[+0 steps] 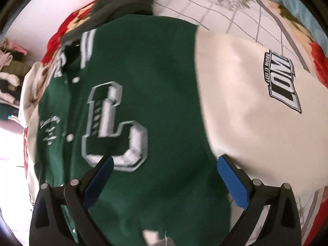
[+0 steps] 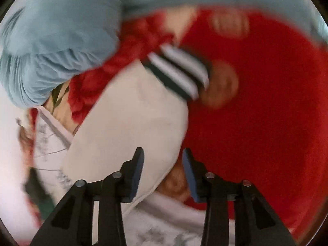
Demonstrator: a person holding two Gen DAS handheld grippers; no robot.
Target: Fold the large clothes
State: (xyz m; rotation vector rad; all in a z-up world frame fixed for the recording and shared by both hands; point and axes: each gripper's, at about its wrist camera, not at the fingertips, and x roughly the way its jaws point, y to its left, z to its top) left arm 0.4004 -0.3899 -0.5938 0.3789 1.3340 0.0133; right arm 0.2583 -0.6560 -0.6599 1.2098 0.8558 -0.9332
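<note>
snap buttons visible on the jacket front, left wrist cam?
2. Both sit on the placket left of the big L patch: upper snap near the collar, lower snap beside the small script. More may be hidden lower down behind the left gripper.

Left tool (image 1: 165,162) points steeply down with jaws spread wide; right tool (image 2: 163,153) angles down, jaws partly apart.

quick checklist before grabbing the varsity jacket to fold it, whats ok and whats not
1. Left gripper open above the green jacket: ok.
2. Left pads clear of fabric: ok.
3. Right gripper gripping the white sleeve: cannot tell; the sleeve edge lies between the jaws, picture blurred.
4. Striped cuff laid out flat: ok.
5. Jacket front fully smooth: cannot tell.
6. Dark garment overlapping the collar: not ok.
</note>
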